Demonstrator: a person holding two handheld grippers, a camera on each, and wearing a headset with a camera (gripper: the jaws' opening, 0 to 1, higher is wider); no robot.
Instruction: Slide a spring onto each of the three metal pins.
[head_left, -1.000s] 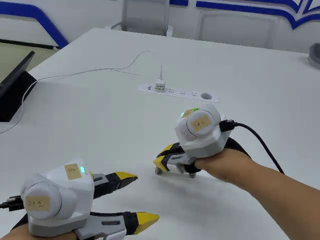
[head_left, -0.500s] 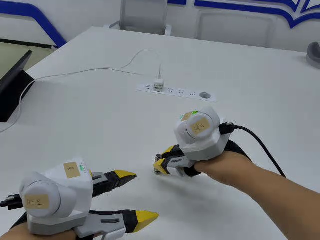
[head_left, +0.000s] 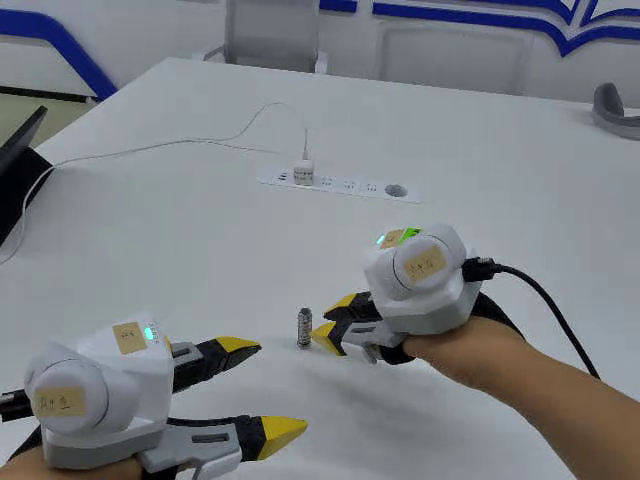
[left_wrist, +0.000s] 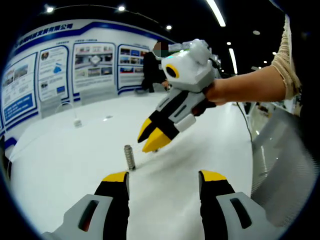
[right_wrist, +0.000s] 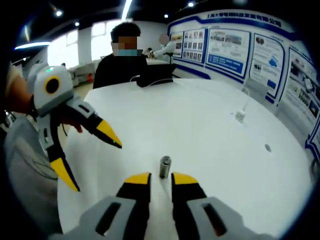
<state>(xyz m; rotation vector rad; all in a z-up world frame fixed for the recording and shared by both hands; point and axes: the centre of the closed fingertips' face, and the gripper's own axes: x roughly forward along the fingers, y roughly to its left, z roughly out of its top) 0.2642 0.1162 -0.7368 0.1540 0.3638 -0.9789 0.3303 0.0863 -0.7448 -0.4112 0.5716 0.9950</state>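
On the white round tabletop (head_left: 150, 230), the short grey spring-wrapped metal pin (head_left: 304, 327) stands upright just ahead of your right gripper (head_left: 330, 320). Its jaws sit barely apart and grip nothing, probably so you don't topple the pin. Your left gripper (head_left: 278, 386) waits nearby with jaws spread wide, likely ready for the next spring.

This looks like an office showroom. A broad white counter (head_left: 150, 230) carries a white power strip (head_left: 340, 185), with a grey office chair (head_left: 272, 28) at its far end. Blue-trimmed information boards (left_wrist: 95, 62) line the wall beneath ceiling spotlights (left_wrist: 120, 8).
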